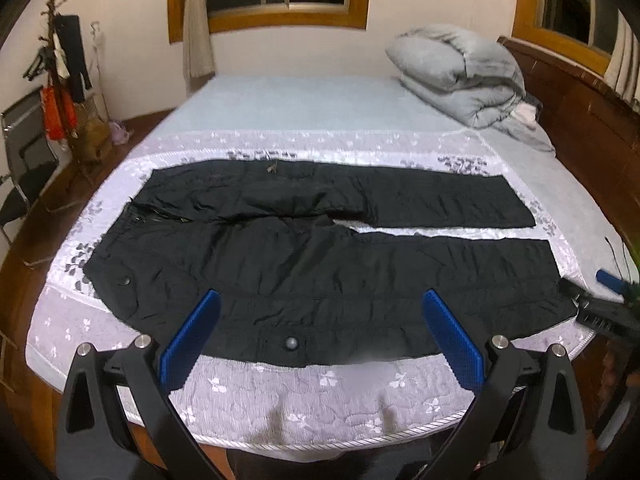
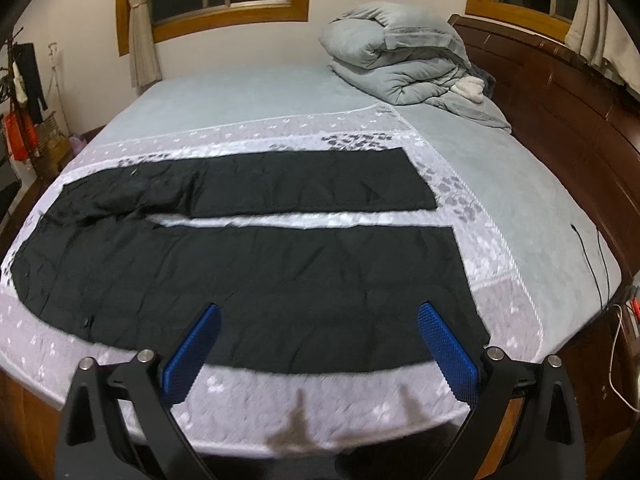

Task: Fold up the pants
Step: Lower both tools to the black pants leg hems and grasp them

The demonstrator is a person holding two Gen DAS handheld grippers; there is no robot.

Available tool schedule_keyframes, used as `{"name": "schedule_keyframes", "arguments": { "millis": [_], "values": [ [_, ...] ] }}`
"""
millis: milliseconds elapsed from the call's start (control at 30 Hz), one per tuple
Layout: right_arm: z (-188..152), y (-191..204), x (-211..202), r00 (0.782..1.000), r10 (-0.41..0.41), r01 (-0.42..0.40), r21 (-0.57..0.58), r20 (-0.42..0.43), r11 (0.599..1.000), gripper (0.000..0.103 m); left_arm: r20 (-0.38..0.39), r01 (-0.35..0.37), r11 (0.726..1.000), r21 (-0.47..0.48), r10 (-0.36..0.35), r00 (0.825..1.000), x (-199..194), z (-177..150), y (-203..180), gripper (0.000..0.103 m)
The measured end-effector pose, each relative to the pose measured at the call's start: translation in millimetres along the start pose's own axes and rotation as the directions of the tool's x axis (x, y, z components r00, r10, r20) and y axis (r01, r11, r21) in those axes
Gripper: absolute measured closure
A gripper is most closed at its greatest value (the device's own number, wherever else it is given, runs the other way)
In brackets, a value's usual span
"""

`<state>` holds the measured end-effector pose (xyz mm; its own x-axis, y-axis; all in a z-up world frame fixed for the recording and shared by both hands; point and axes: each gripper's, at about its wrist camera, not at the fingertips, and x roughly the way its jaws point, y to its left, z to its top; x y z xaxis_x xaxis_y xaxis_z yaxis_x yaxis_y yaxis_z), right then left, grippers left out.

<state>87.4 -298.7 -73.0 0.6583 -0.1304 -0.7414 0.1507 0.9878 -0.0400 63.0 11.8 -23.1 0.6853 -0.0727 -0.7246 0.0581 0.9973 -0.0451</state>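
pants point(image 1: 320, 256) lie flat on floral bedspread point(image 1: 304, 400).

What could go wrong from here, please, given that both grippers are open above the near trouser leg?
1. The black pants lie close to the bed's near edge, so a tug towards you might slide the near leg off.
2. The seat is rumpled near the waist, so folding now may trap creases.
3. The left gripper and right gripper both hover over one leg; uneven pinches could skew the fold.
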Motion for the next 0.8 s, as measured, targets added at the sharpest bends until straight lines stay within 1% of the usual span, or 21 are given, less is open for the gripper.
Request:
{"name": "schedule_keyframes", "arguments": {
  "millis": [67, 100, 167, 200, 267, 300, 367, 433, 467, 500, 533, 567, 633, 667, 700, 733, 800],
  "values": [
    [18.5, -17.8, 15.7, 1.000, 0.014, -0.014, 0.003, 0.002, 1.000, 0.003, -0.038, 0.029, 1.000, 0.004, -0.028, 0.999, 18.0, 15.1, 6.6, 0.003],
    [26.1, -25.0, 23.4, 1.000, 0.022, -0.022, 0.000, 0.002, 1.000, 0.003, -0.054, 0.055, 0.998, 0.010, -0.054, 0.997, 27.5, 24.2, 9.0, 0.003],
    [44.6, -40.8, 43.0, 0.999, 0.030, -0.030, -0.006, -0.011, 1.000, 0.003, -0.080, 0.072, 0.997, 0.036, -0.069, 0.994, 48.1, 44.1, 12.2, 0.002],
    [59.3, -52.3, 60.2, 0.999, 0.033, -0.033, -0.013, -0.026, 0.999, 0.003, -0.088, 0.077, 0.996, 0.050, -0.072, 0.993, 57.6, 53.1, 13.7, 0.003],
    [78.6, -68.7, 87.9, 0.998, 0.033, -0.034, -0.025, -0.061, 0.999, 0.003, -0.133, 0.118, 0.987, 0.110, -0.103, 0.986, 92.4, 84.7, 16.0, 0.002],
    [91.6, -79.7, 107.7, 0.995, 0.029, -0.031, -0.029, -0.092, 0.999, 0.003, -0.158, 0.124, 0.983, 0.132, -0.102, 0.982, 109.7, 98.9, 16.1, 0.002],
    [110.3, -96.7, 137.2, 0.992, 0.024, -0.027, -0.026, -0.125, 0.999, 0.003, -0.207, 0.125, 0.979, 0.163, -0.090, 0.974, 145.5, 126.1, 17.8, 0.002],
    [129.5, -115.0, 170.7, 0.988, 0.039, -0.042, -0.016, -0.153, 0.999, 0.003, -0.261, 0.152, 0.970, 0.190, -0.100, 0.960, 186.8, 153.8, 18.9, 0.002],
    [139.3, -125.9, 191.2, 0.983, 0.058, -0.059, -0.003, -0.174, 0.998, 0.003, -0.284, 0.166, 0.966, 0.196, -0.106, 0.953, 202.5, 162.7, 19.2, 0.002],
    [143.3, -132.3, 202.5, 0.980, 0.073, -0.074, 0.006, -0.184, 0.997, 0.003, -0.309, 0.189, 0.960, 0.206, -0.119, 0.944, 220.8, 172.7, 18.7, 0.002],
    [146.9, -139.4, 216.6, 0.976, 0.093, -0.092, 0.015, -0.196, 0.996, 0.003, -0.340, 0.235, 0.949, 0.212, -0.154, 0.928, 244.0, 184.7, 19.4, 0.002],
    [150.6, -146.4, 231.1, 0.972, 0.106, -0.104, 0.020, -0.212, 0.994, 0.004, -0.357, 0.260, 0.940, 0.219, -0.171, 0.918, 263.7, 194.2, 20.4, 0.002],
    [155.7, -158.3, 261.8, 0.956, 0.144, -0.141, 0.027, -0.256, 0.990, 0.004, -0.384, 0.290, 0.925, 0.243, -0.183, 0.905, 302.6, 209.2, 22.7, 0.003],
    [158.6, -164.7, 278.9, 0.943, 0.172, -0.170, 0.032, -0.285, 0.985, 0.004, -0.398, 0.308, 0.916, 0.257, -0.191, 0.897, 323.0, 215.9, 24.4, 0.003],
    [160.5, -169.1, 290.2, 0.936, 0.183, -0.181, 0.033, -0.302, 0.983, 0.004, -0.412, 0.324, 0.907, 0.270, -0.195, 0.890, 343.1, 222.3, 26.0, 0.003],
    [160.7, -170.2, 296.2, 0.933, 0.187, -0.186, 0.032, -0.309, 0.982, 0.004, -0.424, 0.341, 0.898, 0.278, -0.204, 0.882, 359.0, 227.1, 26.9, 0.003],
    [164.6, -178.6, 313.5, 0.924, 0.199, -0.200, 0.030, -0.326, 0.979, 0.004, -0.436, 0.352, 0.886, 0.301, -0.201, 0.877, 382.8, 234.9, 27.6, 0.003]
  ]
}}
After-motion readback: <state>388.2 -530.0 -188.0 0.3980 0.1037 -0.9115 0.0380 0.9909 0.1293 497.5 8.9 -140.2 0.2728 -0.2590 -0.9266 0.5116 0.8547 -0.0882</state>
